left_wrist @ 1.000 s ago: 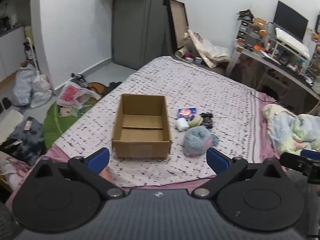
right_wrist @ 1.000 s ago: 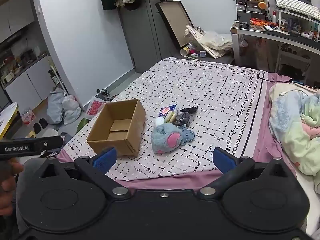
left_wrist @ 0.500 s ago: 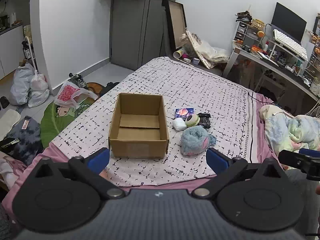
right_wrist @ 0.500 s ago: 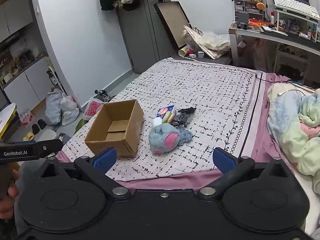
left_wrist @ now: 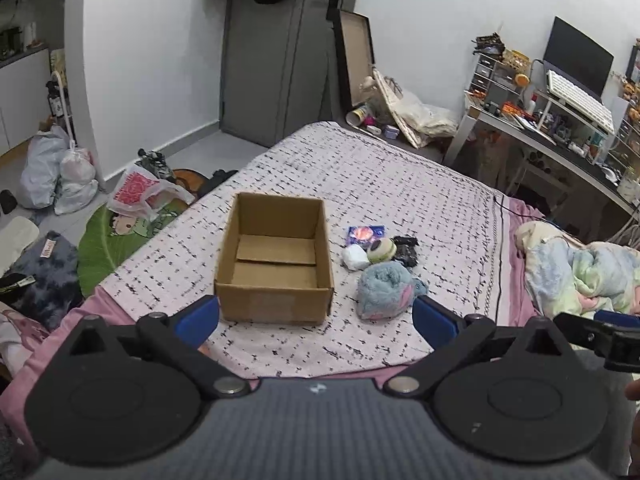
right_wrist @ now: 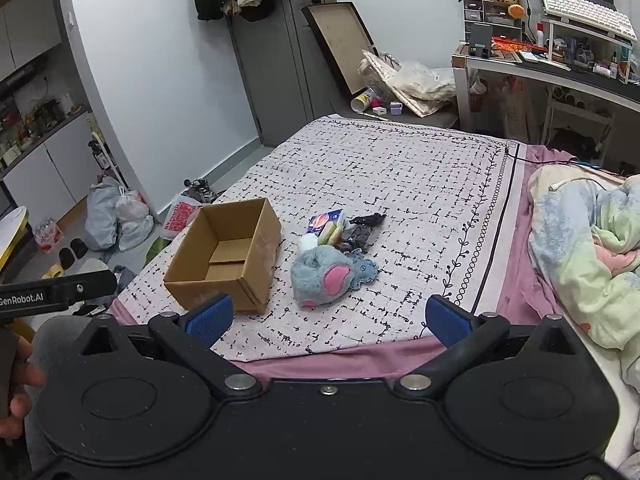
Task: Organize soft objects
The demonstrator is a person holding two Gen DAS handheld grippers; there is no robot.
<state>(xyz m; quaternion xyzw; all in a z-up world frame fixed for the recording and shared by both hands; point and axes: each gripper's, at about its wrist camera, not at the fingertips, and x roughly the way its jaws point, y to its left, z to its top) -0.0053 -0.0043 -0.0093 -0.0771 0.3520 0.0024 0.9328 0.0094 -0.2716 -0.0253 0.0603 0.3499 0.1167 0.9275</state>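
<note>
We're at the foot of the bed (left_wrist: 400,184), both tools hanging short of it, nothing picked yet. The step in hand, as we read it, is the approach to the first soft item.

Largest first: the cardboard box (left_wrist: 276,256) sits open-topped near the bed's front edge, flaps folded flat inside, w/ nothing in it. Just to its right lies the blue plush toy (right_wrist: 324,278), pink patch showing in the right wrist view, apart from the box wall. Behind it is a small cluster, items touching or nearly so: a black crumpled thing (left_wrist: 406,246), a blue packet w/ a pink print (left_wrist: 365,234), a white rolled item (left_wrist: 355,257) and a round pale-green piece (left_wrist: 382,249); what those are exactly we can't tell.

Left tool (left_wrist: 316,316): spread wide, holding nothing. Right tool (right_wrist: 326,318): also spread wide, empty.

To do this well, we'd take the plush first w/ the right tool, since it's nearest and blocks the smaller bits. Come in from above, pinch the bulk of the body, not an ear or limb, as fluff compresses and can slip. Lift clear over the box rim before letting go. The left tool could steady the box, which is light and may skid on the sheet.
</note>
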